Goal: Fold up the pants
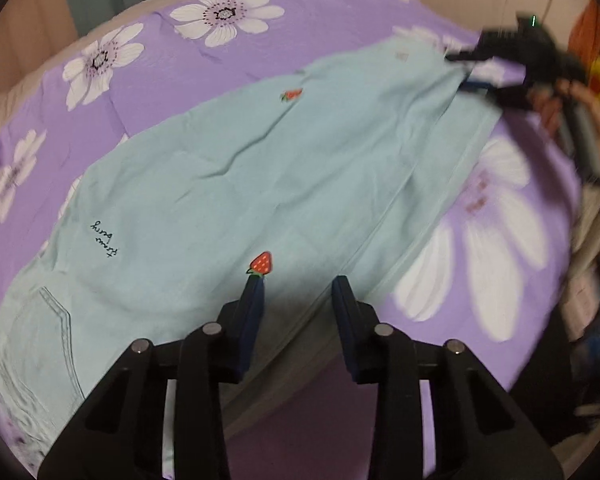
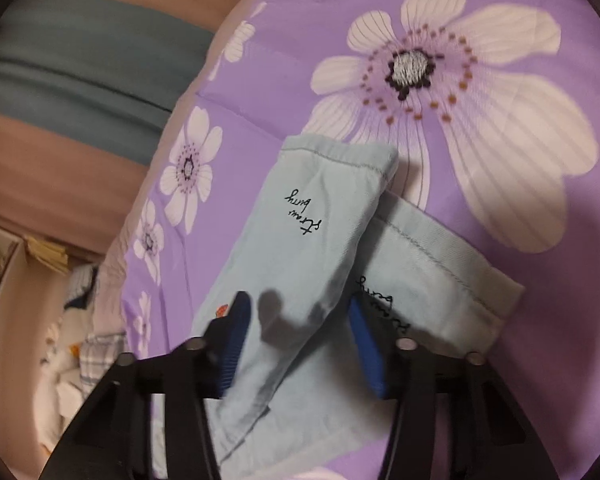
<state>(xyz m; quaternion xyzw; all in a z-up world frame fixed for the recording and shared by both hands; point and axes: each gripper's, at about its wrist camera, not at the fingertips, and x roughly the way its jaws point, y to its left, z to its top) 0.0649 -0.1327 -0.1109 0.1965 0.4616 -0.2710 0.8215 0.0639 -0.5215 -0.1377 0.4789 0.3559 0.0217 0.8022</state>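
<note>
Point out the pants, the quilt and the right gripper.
pants (image 1: 228, 184): left wrist view, mid-leg fabric.
quilt (image 1: 204, 60): left wrist view, bare purple patch beyond the pants.
right gripper (image 2: 296, 312): right wrist view, midway between its fingertips, over the pant cuffs.

L wrist cam is held low over the waist end of the pants (image 1: 236, 184), aimed along the legs. R wrist cam is set close above the cuffs (image 2: 332, 200), aimed down. Pants and purple bedspread (image 1: 308, 28) are shared.
</note>
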